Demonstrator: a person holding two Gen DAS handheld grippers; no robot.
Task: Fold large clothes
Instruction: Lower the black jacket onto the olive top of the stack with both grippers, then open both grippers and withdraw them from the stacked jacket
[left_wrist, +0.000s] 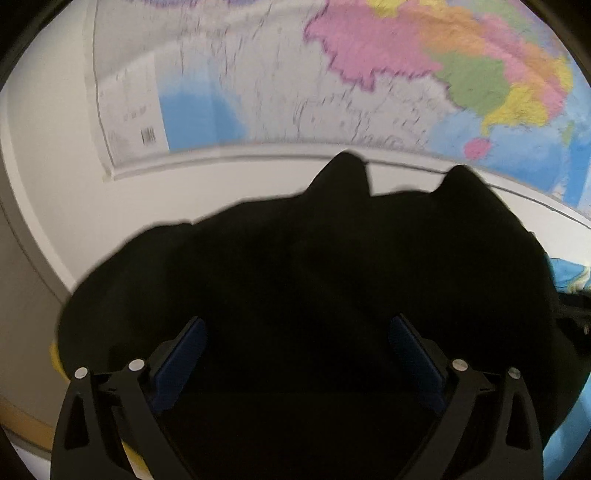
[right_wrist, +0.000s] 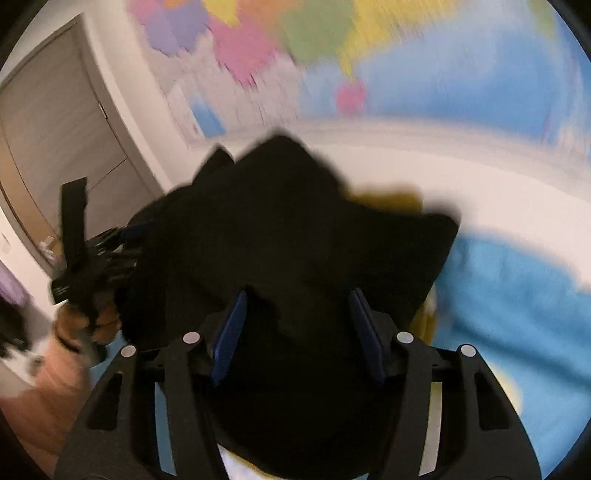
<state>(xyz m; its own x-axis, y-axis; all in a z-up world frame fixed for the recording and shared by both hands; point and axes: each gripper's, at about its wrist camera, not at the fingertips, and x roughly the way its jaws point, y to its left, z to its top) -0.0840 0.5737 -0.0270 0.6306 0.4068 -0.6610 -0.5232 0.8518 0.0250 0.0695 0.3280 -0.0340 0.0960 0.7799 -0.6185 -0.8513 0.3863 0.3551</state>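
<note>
Jaws: the left gripper stands spread wide, blue pads well apart, nothing pinched between them. The right gripper is likewise spread, its pads either side of dark cloth without closing on it.

Task item: a black garment fills the lower half of the left wrist view, bunched, with two peaks rising at 12 and 1 o'clock. In the right wrist view the same garment lies heaped from centre toward 12 o'clock — on a light blue cover that spreads to 3 o'clock.

Surroundings: a coloured wall map spans the top of the left view. A grey door sits at 10 o'clock in the right view, with the person's left hand at 8 o'clock — gripping the other tool's handle. Both views are motion-blurred.
</note>
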